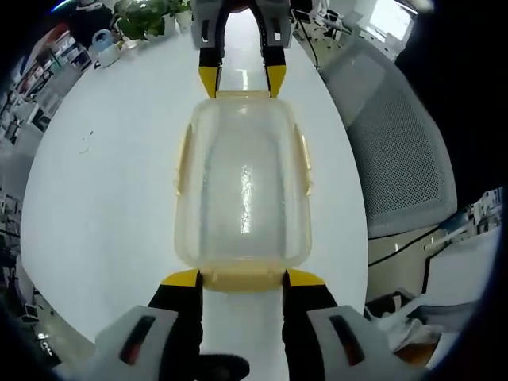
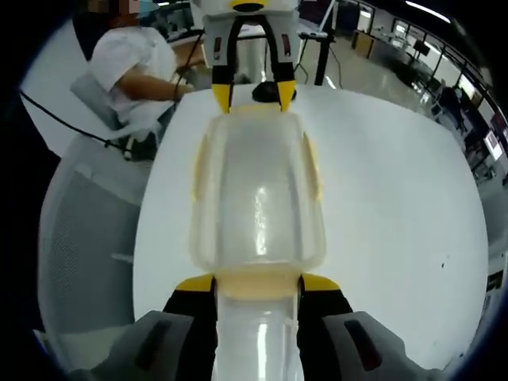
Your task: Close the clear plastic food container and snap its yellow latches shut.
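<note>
The clear plastic container (image 1: 242,182) (image 2: 258,198) lies lengthwise on the white table (image 1: 103,175) (image 2: 397,198) with its lid resting on top. Pale yellow latches run along both long sides (image 1: 182,159) (image 2: 313,171) and across each short end. My left gripper (image 1: 243,278) is open, its yellow-tipped fingers flanking the near end latch (image 1: 242,280). My right gripper (image 2: 258,284) is open in the same way at the opposite end latch (image 2: 258,282). Each gripper also appears at the far end of the other's view: the right gripper (image 1: 242,75) and the left gripper (image 2: 254,91).
A grey mesh chair (image 1: 397,143) (image 2: 87,238) stands just beyond one table edge. A person in a white shirt (image 2: 135,63) sits beyond it. Potted plants (image 1: 147,16) and small items stand at the table's far rim. Bare white tabletop surrounds the container.
</note>
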The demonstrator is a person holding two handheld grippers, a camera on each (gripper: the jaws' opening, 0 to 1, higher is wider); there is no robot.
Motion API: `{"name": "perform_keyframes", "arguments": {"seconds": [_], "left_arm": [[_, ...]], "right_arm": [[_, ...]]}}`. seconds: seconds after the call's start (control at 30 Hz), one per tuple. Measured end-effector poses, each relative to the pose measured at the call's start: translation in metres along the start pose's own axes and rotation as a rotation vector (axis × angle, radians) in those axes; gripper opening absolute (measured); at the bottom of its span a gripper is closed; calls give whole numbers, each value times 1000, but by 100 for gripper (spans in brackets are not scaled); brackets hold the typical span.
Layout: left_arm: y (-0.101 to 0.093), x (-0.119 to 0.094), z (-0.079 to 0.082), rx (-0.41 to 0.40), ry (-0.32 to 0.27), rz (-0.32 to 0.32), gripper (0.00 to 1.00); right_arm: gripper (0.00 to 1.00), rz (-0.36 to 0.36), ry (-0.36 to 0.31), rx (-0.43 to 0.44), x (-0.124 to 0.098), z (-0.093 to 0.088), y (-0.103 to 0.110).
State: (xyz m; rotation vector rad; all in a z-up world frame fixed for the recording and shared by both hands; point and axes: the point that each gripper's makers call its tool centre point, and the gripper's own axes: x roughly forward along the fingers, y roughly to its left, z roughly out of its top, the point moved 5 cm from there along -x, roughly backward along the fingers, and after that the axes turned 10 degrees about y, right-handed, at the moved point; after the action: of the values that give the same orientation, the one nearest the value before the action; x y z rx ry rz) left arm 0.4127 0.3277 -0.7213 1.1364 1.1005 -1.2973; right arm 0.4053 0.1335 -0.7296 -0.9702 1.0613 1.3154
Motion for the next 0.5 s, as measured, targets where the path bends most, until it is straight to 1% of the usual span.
{"name": "perform_keyframes", "arguments": {"seconds": [0.4,0.5], "left_arm": [[0,2,17,-4,-7,-10,37],[0,3,24,-4,-9,-10,38]], "right_arm": [[37,0,16,3,-6,-17,0],[37,-1,20,4,-7,-23,0]]}}
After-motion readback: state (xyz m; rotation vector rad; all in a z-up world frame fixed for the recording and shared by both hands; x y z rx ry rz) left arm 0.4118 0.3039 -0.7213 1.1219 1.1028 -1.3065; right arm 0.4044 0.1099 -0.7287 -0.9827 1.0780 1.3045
